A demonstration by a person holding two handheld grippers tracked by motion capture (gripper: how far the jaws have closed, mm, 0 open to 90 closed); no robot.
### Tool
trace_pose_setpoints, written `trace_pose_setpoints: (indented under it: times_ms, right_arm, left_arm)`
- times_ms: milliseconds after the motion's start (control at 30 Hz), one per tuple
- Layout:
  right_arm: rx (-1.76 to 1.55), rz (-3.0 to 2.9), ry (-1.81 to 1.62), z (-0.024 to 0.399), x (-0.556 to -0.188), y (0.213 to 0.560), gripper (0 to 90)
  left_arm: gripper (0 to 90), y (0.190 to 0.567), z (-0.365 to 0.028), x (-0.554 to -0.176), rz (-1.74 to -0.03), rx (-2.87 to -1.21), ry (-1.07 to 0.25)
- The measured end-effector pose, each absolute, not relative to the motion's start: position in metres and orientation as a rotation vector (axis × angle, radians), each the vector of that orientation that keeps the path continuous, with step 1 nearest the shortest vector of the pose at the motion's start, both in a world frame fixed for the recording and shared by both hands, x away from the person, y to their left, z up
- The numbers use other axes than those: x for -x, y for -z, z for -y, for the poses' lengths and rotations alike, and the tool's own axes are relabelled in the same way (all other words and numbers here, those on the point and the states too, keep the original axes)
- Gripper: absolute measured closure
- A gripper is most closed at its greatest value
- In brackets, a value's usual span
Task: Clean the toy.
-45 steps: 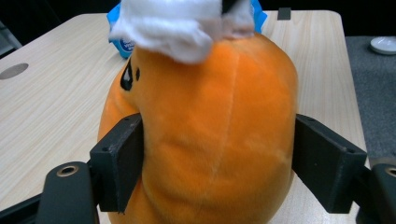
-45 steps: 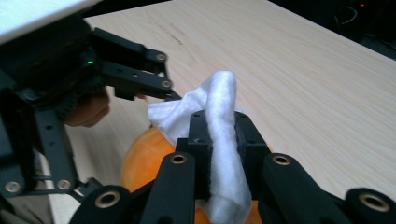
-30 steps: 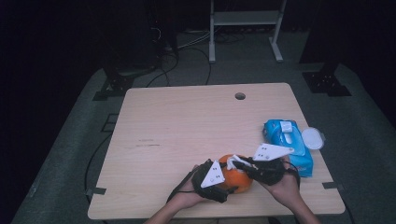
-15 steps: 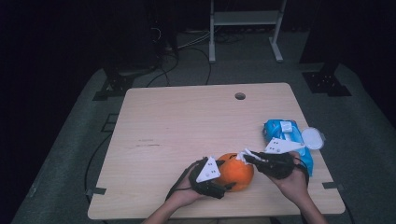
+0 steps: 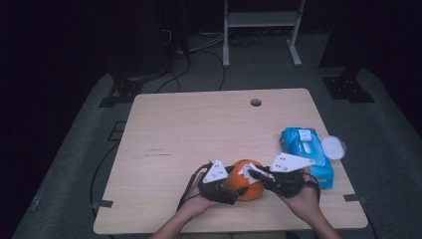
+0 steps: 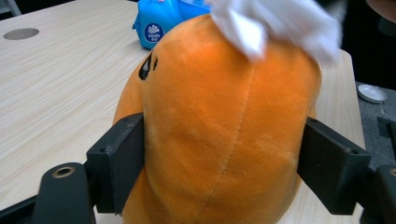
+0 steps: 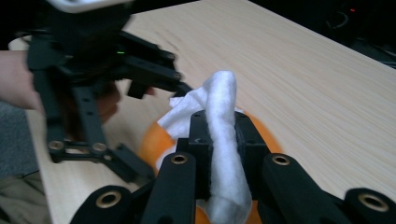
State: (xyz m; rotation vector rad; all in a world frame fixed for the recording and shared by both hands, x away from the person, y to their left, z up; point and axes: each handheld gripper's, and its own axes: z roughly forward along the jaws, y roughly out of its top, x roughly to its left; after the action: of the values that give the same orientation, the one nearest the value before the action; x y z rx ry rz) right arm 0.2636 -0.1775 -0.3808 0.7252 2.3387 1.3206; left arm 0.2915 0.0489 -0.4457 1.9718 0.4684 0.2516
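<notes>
Orange plush [image 6: 219, 135] is clamped by left gripper [image 6: 219, 154] near table's front edge; white wipe [image 7: 224, 140], pinched by right gripper [image 7: 224, 154], hides its top.

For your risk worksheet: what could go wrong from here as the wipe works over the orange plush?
The left gripper holds the soft plush by its sides; its jaws have just been opening, so it may slip. The wipe pinched in the right gripper could pull free.

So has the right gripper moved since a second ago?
Yes. The right gripper, shut on a white wipe, swung out towards the blue wipe pack, then came back over the orange plush toy.
</notes>
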Motion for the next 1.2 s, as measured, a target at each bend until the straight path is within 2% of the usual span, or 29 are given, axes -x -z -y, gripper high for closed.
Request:
trace_pose_setpoints:
  times_ms: [200, 600, 1000, 1200]
  right_arm:
    - [-0.614, -2.381, -1.264, 0.159, -0.253, 0.383, 79.1]
    - [-0.809, -2.318, -1.338, 0.201, -0.276, 0.387, 78.9]
    - [-0.685, -2.369, -1.317, 0.174, -0.262, 0.383, 78.9]
    - [-0.755, -2.344, -1.344, 0.188, -0.270, 0.384, 78.9]
  left_arm:
    - [18.3, 0.446, -0.049, -0.292, -0.501, -1.966, -0.251]
    - [18.0, 0.446, -0.057, -0.300, -0.573, -1.925, -0.196]
    - [16.4, 0.447, -0.059, -0.301, -0.607, -1.918, -0.183]
    - [16.4, 0.447, -0.060, -0.302, -0.602, -1.915, -0.177]
